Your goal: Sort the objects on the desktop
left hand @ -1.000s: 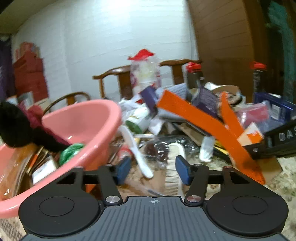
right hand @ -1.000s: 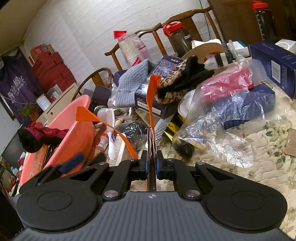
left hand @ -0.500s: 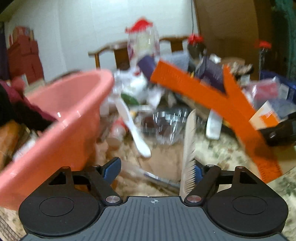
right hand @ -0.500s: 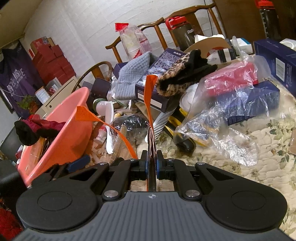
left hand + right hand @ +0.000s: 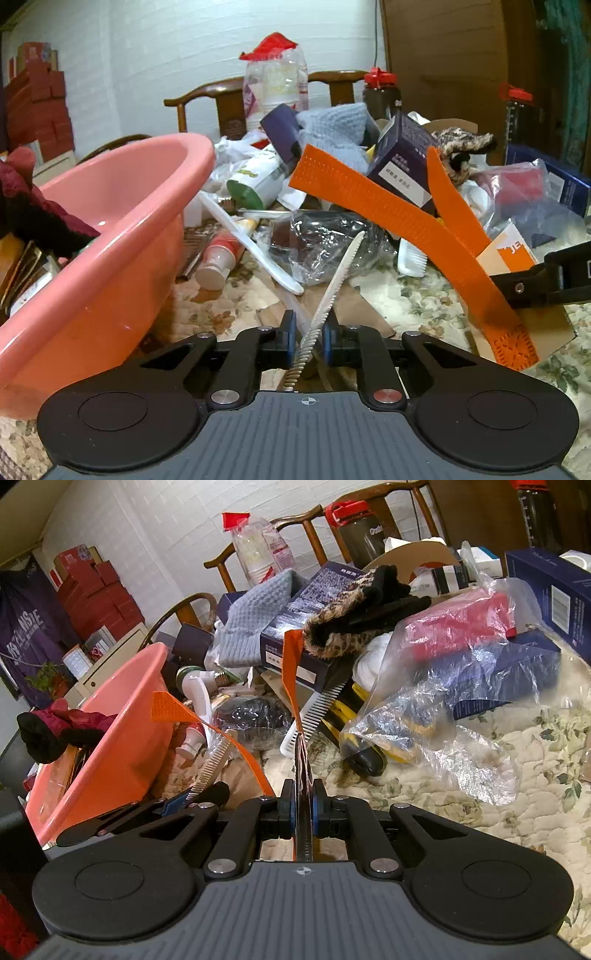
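**Comb pinched off-centre, pile close ahead**

The left gripper [image 5: 308, 338] has just been closing and now clamps the cream comb [image 5: 334, 284], near its lower end. The comb could pivot or slip (its free end leans toward the plastic wrap). The right gripper [image 5: 304, 808] pinches an orange strap [image 5: 291, 672], which might snag. The pink basin [image 5: 122, 206] waits at left.

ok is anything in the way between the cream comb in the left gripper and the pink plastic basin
Nothing visible. The left gripper has just closed on the cream plastic comb, and the pink plastic basin sits right beside it to the left, its rim higher than the pads, so the comb must go up and over.
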Motion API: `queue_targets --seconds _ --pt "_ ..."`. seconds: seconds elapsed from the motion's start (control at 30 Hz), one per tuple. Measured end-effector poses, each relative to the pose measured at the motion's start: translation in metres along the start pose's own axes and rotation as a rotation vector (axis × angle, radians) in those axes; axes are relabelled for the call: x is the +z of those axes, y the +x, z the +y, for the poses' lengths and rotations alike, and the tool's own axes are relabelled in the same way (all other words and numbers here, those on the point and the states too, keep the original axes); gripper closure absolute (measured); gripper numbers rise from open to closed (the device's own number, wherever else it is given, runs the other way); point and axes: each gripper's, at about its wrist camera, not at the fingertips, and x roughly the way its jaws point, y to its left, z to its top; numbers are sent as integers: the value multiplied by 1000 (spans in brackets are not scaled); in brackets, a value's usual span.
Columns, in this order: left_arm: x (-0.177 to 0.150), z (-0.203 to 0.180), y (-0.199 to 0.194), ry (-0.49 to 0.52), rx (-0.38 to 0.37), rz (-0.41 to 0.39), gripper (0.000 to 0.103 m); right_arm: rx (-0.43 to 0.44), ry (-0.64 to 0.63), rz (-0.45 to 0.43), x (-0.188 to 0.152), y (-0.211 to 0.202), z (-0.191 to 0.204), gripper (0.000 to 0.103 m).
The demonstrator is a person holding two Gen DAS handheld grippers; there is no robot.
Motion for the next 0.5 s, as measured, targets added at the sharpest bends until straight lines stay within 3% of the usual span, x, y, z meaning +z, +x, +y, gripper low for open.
queue_targets --seconds 0.27,0.5 --pt "2 -5 -6 24 8 -31 103 -8 -13 8 -3 5 2 93" --pt "2 -11 -11 38 2 -53 103 -12 -32 10 -7 9 10 93"
